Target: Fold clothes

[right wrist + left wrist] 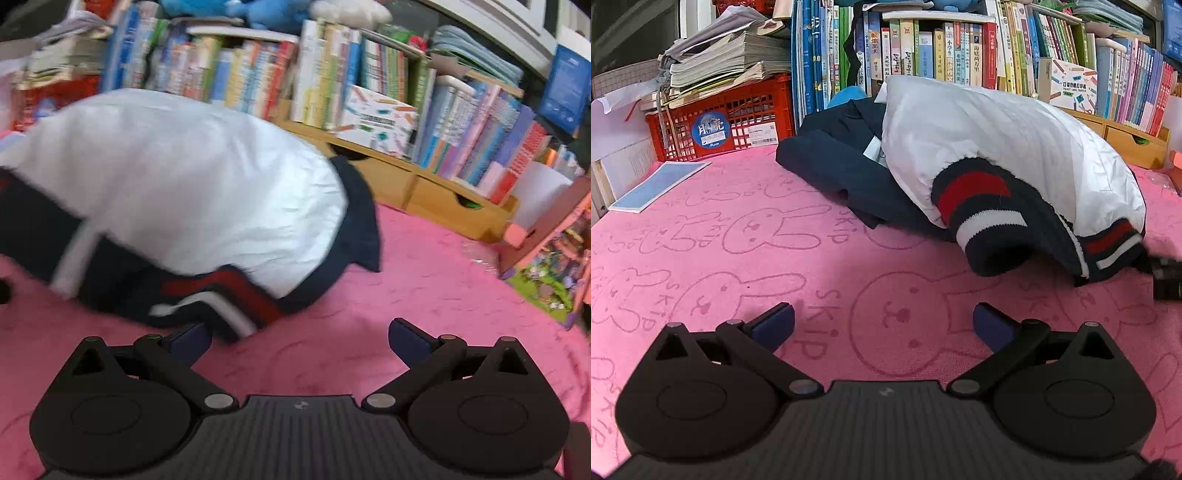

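A white and navy jacket [997, 140] with red and white striped ribbed cuffs lies bunched on the pink rabbit-print blanket [775, 266]. Its white sleeve is draped over the navy body, and a cuff [982, 214] hangs toward me. My left gripper [884, 325] stands open over bare blanket, short of the cuff. In the right wrist view the same jacket [184, 177] is blurred. My right gripper [299, 338] is open beside the striped hem [229, 299], its left finger just under the fabric edge. The right gripper's black tip [1167, 277] shows at the left view's right edge.
A bookshelf full of books [960, 51] runs along the back. A red crate [720, 118] with stacked papers sits back left, and a blue booklet [657, 184] lies on the blanket. Wooden drawers [436, 192] and a pink box [546, 229] stand at right.
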